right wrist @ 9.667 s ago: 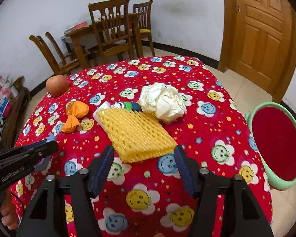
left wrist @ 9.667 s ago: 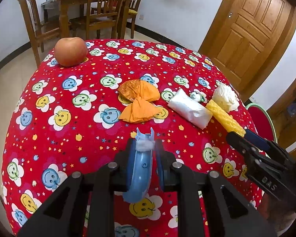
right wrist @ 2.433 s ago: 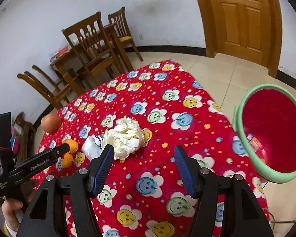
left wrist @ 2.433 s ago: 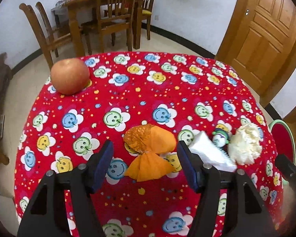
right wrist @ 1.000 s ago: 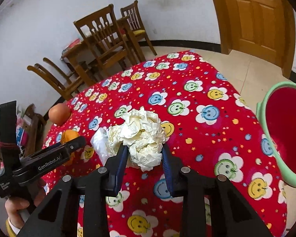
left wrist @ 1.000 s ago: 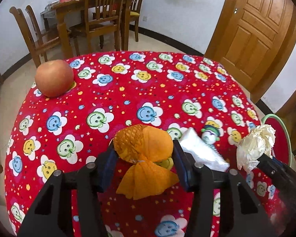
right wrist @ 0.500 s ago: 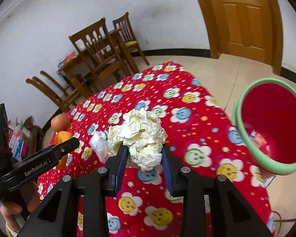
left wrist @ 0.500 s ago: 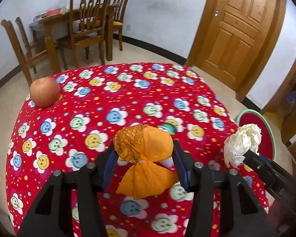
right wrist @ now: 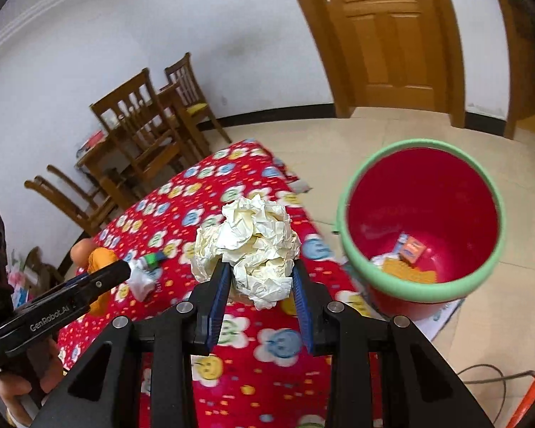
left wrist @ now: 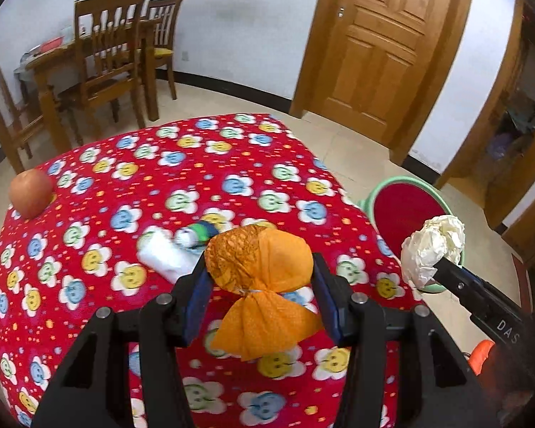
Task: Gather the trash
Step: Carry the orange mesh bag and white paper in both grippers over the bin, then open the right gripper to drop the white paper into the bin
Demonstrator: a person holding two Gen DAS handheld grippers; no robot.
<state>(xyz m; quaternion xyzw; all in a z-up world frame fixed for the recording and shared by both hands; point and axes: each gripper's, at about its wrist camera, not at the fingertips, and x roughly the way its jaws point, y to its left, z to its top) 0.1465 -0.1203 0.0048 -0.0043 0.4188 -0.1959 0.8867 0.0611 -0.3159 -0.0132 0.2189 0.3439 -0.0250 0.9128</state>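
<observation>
Orange, the tied wrapper (left wrist: 262,278) sits clamped between the narrowed jaws of the left gripper (left wrist: 260,292), and the right gripper (right wrist: 260,285) pinches the crumpled paper ball (right wrist: 249,246); both have risen off the red tablecloth (left wrist: 160,164) since a second ago and swung toward the red bin (right wrist: 422,221), so dropping looks next. The wrapper's long axis runs away from the bin's side, its flared tail toward the camera

tablecloth (left wrist: 153,178) print blurred — bin (left wrist: 381,192) half-hidden
</observation>
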